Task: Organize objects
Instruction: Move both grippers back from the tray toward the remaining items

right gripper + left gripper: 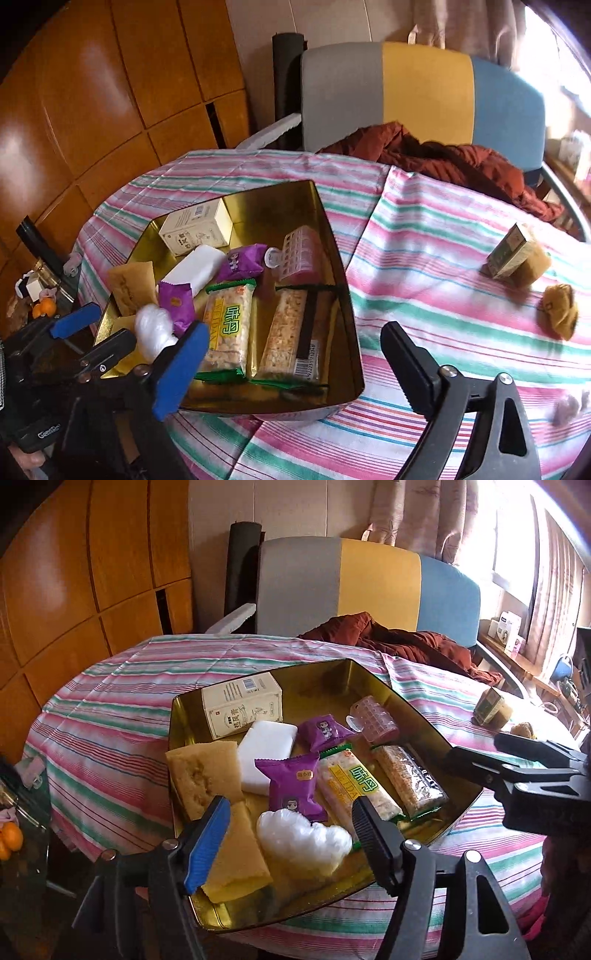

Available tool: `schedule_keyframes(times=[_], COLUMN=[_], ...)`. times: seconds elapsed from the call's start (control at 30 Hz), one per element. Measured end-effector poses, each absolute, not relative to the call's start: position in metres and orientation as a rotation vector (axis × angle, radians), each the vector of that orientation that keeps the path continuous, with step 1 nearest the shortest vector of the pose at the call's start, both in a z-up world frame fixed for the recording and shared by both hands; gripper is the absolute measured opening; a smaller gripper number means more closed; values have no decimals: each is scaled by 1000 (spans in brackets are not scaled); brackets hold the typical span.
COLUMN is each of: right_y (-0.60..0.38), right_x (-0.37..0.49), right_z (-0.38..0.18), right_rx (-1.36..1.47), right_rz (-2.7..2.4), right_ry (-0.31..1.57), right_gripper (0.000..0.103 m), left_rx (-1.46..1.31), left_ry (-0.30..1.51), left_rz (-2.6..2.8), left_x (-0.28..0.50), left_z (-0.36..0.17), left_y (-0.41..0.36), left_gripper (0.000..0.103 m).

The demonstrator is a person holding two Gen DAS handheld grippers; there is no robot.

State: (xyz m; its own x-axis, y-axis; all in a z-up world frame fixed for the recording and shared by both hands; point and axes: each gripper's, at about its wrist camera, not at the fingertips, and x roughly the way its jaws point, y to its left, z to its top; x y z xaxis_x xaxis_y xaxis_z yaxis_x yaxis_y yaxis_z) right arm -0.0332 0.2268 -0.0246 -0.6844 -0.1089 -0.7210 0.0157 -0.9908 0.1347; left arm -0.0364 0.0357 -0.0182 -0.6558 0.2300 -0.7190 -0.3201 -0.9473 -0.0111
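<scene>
A gold tin tray [332, 679] [343, 295] sits on the striped tablecloth. It holds a cream box [242, 705], a white block [266, 760], yellow sponges [201, 775], purple snack packs [291, 782], two cracker bars [354, 790] [291, 339], a pink roller [375, 718] and a crumpled white bag [303, 836] [153, 326]. My left gripper [291, 842] is open, just over the white bag. My right gripper [295, 369] is open above the tray's near right corner; it shows in the left wrist view [517, 771]. A green carton [508, 251] and a brown lump [557, 312] lie on the cloth to the right.
A grey, yellow and blue chair [369, 587] with a rust-red jacket [399, 638] stands behind the table. Wooden panels [74, 590] fill the left wall. Oranges [9, 840] sit on a low glass stand at far left. A window with curtains is at right.
</scene>
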Motion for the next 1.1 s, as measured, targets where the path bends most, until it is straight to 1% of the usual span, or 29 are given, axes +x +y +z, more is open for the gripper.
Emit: schedule_keyframes(times=[0.07,0.13,0.27,0.77,0.97,1.1], right_y=[226,226,230,276,313,346], right_x=[-31,-28,-24,-8,-5,-2], right_z=[-22,-21,-18,-12,-9,-4], right_rx=[1204,1193,1181,1182,1209,1230], right_rz=[-2830,-2842,-2863,-2975,-3032,-3098], right_ry=[-168,-152,-156,-132,-137,-108], right_gripper=[99,99,99,101,101,101], left_rx=[-1106,-1103,-1101,-1067,-1051,-1052], left_ry=[174,170,173,240,253,254], left_rz=[2615,2615,2613,2601,2568,2557], left_x=[-36,-35,-34,-27,-24,-24], left_z=[-17,-16,-14,-5,-3,-3], left_y=[36,35,37,54,63,67], left_gripper=[70,70,75,75,75,75])
